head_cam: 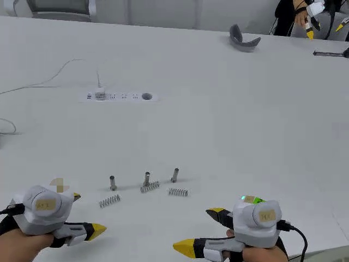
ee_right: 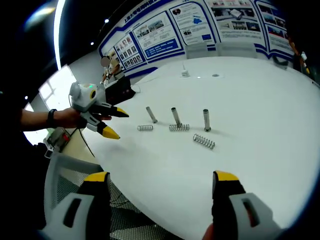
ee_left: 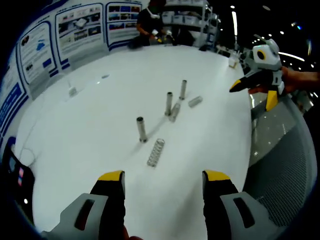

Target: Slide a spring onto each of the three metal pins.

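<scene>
The left gripper (head_cam: 87, 214), a white handheld tool with black jaws tipped in yellow, is held at the near left of the broad white table (head_cam: 229, 120). Its jaws are spread wide and empty, and it touches none of the parts. The right gripper (head_cam: 199, 229), of the same make with a green light on its body, sits at the near right, its jaws equally wide apart and gripping nothing. Between and just beyond the two tools, three short grey metal pins stand upright in a row: the left pin (head_cam: 113, 182), the middle pin (head_cam: 146, 178) and the right pin (head_cam: 175, 174). All three are bare. Three small coiled steel springs lie flat on the table on the person's side of the pins. The left spring (head_cam: 109, 201) lies near its pin but apart from it. The middle spring (head_cam: 150, 186) lies right at the foot of the middle pin, though whether it touches cannot be told. The right spring (head_cam: 178, 192) lies just beside the right pin. Farther back are a white power strip (head_cam: 120, 96) and a grey curved object (head_cam: 242, 38).
</scene>
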{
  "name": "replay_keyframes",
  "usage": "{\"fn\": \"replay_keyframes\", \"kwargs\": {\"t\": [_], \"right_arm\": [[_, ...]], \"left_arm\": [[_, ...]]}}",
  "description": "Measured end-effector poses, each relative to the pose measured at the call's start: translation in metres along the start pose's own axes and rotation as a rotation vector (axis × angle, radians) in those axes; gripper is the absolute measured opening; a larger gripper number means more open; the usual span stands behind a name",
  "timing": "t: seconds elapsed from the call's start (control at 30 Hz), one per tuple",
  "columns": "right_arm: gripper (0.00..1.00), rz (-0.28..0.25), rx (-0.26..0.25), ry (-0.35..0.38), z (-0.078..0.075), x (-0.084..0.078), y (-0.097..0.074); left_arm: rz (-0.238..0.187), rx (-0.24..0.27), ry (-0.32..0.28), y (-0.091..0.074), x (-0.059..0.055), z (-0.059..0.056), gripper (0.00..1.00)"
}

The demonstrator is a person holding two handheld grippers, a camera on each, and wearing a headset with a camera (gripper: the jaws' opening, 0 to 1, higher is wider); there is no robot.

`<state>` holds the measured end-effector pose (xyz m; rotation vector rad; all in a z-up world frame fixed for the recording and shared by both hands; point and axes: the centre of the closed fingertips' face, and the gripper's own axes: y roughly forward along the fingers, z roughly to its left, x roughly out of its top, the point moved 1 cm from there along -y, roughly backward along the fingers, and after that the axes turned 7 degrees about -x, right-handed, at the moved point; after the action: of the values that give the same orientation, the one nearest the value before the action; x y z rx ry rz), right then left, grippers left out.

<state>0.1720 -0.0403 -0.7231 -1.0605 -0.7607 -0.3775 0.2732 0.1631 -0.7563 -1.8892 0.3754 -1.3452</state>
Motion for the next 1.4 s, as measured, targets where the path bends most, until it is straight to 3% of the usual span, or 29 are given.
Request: {"fn": "replay_keyframes", "kwargs": {"t": [0.47,0.8,1.03,1.2,1.4], "right_arm": [[0.85,-0.015,-0.012,0.012,-0.003,0.006,0.002],[0.84,-0.01,-0.016,0.022,-0.006,0.004,0.0],[0.84,-0.007,-0.023,0.03,-0.01,0.0,-0.002],[0.84,-0.005,-0.021,0.036,-0.009,-0.001,-0.002],[0.84,-0.004,-0.013,0.029,-0.005,-0.001,0.0]], "left_arm": [[0.014,-0.059,0.008,0.025,0.008,0.002,0.48],[0.043,-0.057,0.015,0.046,0.003,0.009,0.34],[0.061,-0.031,-0.004,0.049,-0.005,0.012,0.25],[0.038,-0.002,-0.018,0.051,-0.002,0.016,0.19],[0.043,0.028,0.032,0.055,0.001,0.014,0.11]]}}
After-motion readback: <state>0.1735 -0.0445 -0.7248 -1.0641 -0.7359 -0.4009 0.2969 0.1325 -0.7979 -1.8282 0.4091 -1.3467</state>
